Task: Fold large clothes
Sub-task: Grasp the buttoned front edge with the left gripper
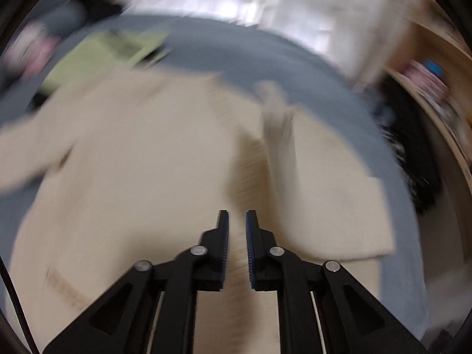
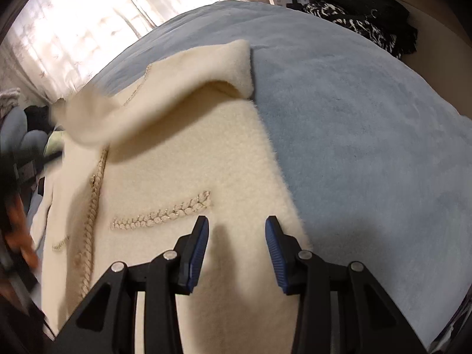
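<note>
A cream fleece coat (image 2: 188,159) with beaded braid trim lies spread on a light blue plush bed cover (image 2: 368,124). One sleeve (image 2: 177,100) is folded across the coat's upper part. My right gripper (image 2: 237,230) is open and empty, just above the coat near its right edge. In the blurred left wrist view the coat (image 1: 141,153) fills the middle. My left gripper (image 1: 237,221) hovers over it with the jaws a narrow gap apart and nothing between them.
A green garment (image 1: 97,56) lies on the bed cover (image 1: 236,47) beyond the coat. Black-and-white patterned clothing (image 2: 354,20) sits at the bed's far right edge. Curtains (image 2: 88,14) hang behind. A wooden shelf (image 1: 436,76) stands at the right.
</note>
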### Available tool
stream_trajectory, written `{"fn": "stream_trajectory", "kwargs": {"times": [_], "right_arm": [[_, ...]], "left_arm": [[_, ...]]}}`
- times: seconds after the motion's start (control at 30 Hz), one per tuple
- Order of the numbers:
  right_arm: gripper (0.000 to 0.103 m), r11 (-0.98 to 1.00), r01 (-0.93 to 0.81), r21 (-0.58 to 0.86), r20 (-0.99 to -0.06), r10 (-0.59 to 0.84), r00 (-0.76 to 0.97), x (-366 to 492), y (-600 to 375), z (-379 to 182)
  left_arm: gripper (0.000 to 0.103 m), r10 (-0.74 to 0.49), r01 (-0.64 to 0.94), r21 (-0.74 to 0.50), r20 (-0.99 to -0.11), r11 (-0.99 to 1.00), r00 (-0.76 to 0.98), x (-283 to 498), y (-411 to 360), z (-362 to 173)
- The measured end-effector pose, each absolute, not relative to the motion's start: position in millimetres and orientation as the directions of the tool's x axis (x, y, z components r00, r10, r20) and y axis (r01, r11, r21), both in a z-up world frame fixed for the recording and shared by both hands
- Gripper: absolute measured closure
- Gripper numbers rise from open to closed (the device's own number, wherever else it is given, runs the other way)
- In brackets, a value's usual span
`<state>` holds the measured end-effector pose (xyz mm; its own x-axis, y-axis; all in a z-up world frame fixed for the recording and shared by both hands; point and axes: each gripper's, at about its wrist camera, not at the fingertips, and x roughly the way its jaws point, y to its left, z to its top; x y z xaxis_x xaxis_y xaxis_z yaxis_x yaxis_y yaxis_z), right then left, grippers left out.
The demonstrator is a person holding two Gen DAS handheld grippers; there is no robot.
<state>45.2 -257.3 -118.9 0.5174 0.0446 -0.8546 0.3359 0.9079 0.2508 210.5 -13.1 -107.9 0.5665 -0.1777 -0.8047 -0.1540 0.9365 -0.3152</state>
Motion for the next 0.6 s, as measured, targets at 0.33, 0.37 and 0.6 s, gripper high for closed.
{"fn": "stream_trajectory", "kwargs": {"times": [0.33, 0.37, 0.6], "right_arm": [[0.063, 0.929, 0.271, 0.251, -0.846, 0.075, 0.528, 50.0, -226.9, -104.1], [0.063, 0.932, 0.266, 0.247, -0.846, 0.073, 0.528, 50.9, -224.9, -103.6], [0.063, 0.945, 0.219, 0.244, -0.837, 0.091, 0.540, 55.8, -214.1, -100.0]], "left_arm": [[0.074, -0.206, -0.203, -0.348, -0.837, 0.915, 0.506, 185.1, 49.5, -150.9], [0.068, -0.210, -0.194, -0.349, -0.834, 0.917, 0.510, 187.9, 45.8, -147.2], [0.050, -0.292, -0.089, -0.384, -0.816, 0.919, 0.499, 225.3, 26.3, -137.3]]}}
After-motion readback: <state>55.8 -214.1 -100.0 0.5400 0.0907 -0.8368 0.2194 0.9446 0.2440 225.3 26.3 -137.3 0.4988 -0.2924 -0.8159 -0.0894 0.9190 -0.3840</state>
